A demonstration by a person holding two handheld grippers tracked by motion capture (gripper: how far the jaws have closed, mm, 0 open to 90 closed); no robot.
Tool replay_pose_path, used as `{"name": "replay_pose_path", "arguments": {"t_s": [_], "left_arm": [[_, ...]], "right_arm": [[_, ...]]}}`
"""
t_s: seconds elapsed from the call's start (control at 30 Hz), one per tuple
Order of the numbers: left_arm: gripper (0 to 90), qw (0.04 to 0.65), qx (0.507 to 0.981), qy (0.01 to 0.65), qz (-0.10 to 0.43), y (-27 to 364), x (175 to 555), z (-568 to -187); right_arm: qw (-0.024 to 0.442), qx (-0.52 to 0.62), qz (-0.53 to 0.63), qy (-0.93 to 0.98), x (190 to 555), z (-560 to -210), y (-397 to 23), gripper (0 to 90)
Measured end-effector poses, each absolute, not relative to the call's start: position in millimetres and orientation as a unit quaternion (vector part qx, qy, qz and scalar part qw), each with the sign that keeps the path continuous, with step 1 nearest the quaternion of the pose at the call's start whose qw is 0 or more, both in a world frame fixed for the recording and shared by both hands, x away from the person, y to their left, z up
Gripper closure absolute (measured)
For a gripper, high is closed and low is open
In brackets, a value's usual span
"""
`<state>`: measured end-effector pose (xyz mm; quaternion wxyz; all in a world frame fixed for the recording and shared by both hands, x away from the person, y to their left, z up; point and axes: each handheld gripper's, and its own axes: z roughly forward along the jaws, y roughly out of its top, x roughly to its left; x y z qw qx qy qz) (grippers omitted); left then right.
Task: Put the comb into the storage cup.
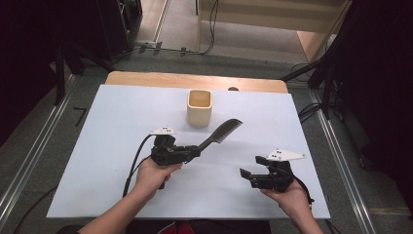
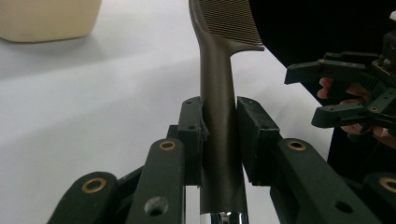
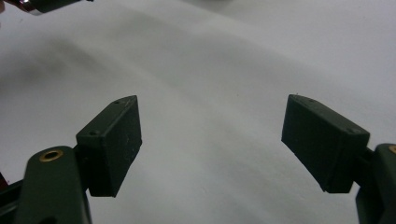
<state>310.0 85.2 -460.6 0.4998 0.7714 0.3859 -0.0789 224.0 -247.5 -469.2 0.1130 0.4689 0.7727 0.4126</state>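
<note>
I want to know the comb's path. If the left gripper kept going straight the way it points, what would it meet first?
Probably nothing soon: the left gripper, shut on the comb, points just right of the beige cup, over bare table. Depth is unclear, so the comb's tip might graze the cup.

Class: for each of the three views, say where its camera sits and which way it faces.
High view: above the table, looking forward and down; forearms, both grippers, cup.
Left gripper view: on the left gripper, along jaws shut on the comb.
Right gripper view: on the right gripper, open, facing table.
Shared: comb, high and left views.
</note>
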Motion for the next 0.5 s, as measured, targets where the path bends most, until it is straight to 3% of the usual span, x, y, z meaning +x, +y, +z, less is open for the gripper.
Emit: {"name": "replay_pose_path", "arguments": {"t_s": [0.5], "left_arm": [[73.4, 0.533, 0.737, 0.405, -0.091, 58, 319, -471]], "right_arm": [[0.116, 0.498, 0.421, 0.749, 230, -455, -238, 18.1]]}}
